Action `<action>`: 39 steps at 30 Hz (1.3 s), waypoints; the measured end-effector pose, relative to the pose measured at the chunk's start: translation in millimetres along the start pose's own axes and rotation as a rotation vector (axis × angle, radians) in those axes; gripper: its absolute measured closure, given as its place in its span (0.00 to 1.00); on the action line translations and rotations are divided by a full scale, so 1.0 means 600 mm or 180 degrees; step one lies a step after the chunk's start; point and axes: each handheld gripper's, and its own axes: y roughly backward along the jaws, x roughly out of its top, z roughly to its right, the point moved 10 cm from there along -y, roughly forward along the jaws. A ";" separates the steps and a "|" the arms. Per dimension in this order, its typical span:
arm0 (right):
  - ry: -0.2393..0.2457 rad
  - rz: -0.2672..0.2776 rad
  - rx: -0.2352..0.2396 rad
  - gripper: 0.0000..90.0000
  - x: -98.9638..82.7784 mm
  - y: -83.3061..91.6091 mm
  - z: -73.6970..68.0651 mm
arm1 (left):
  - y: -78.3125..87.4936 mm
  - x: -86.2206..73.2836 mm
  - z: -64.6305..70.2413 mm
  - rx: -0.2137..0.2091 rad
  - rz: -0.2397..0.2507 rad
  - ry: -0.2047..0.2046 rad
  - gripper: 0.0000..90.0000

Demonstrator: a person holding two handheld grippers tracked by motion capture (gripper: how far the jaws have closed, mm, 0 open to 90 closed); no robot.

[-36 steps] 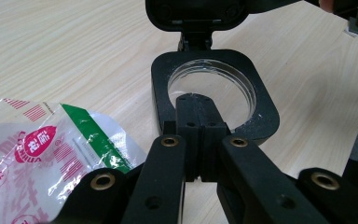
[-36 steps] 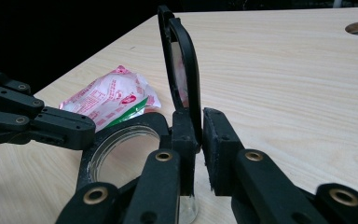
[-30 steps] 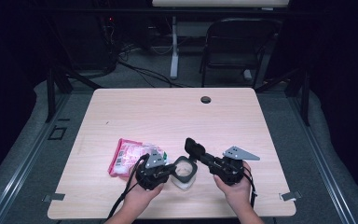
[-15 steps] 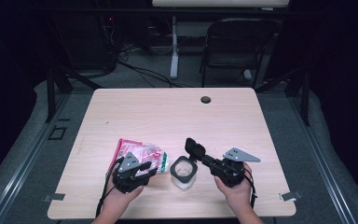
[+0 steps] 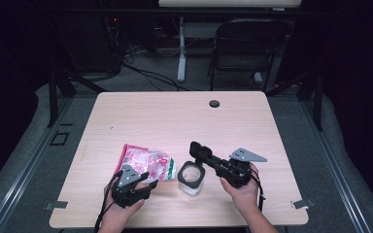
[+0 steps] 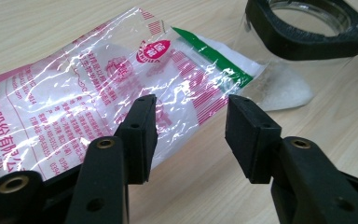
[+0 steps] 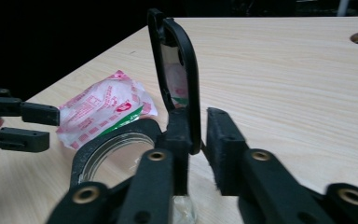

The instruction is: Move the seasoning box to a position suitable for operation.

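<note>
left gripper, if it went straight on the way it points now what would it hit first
Most likely the clear plastic bag with pink print, lying just ahead of the open left gripper. The glass jar stands behind the bag, though depth is hard to judge.

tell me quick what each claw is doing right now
Left claw: open, just been opening, bag beyond, not held.
Right claw: jar lid between jaws, grip unclear.
</note>
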 end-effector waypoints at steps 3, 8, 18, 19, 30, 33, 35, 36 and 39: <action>-0.0017 0.0034 0.0036 0.74 0.002 0.004 -0.001 | -0.003 -0.005 -0.006 0.0181 -0.0033 -0.0192 0.53; 0.0004 0.0027 0.0056 0.70 -0.003 0.011 -0.002 | -0.008 -0.009 -0.013 0.0277 -0.0054 -0.0250 0.49; -0.0021 0.0020 0.0048 0.63 -0.015 0.020 0.001 | -0.016 -0.029 -0.020 0.0386 -0.0130 -0.0399 0.46; -0.0015 0.0022 0.0044 0.63 -0.015 0.020 0.001 | -0.017 -0.029 -0.021 0.0394 -0.0139 -0.0419 0.46; -0.0032 0.0041 -0.0029 0.61 -0.025 0.036 0.007 | -0.043 -0.024 -0.024 0.0430 -0.0172 -0.0584 0.46; -0.0051 0.0047 -0.0058 0.61 -0.027 0.042 0.009 | -0.048 -0.022 -0.023 0.0417 -0.0171 -0.0591 0.46; -0.0040 0.0037 -0.0078 0.61 -0.030 0.047 0.010 | -0.054 -0.018 -0.022 0.0424 -0.0156 -0.0614 0.46; -0.0044 0.0041 -0.0082 0.61 -0.030 0.048 0.011 | -0.055 -0.017 -0.022 0.0418 -0.0162 -0.0625 0.46; -0.0046 0.0051 -0.0111 0.61 -0.032 0.053 0.012 | -0.059 -0.015 -0.022 0.0413 -0.0161 -0.0630 0.46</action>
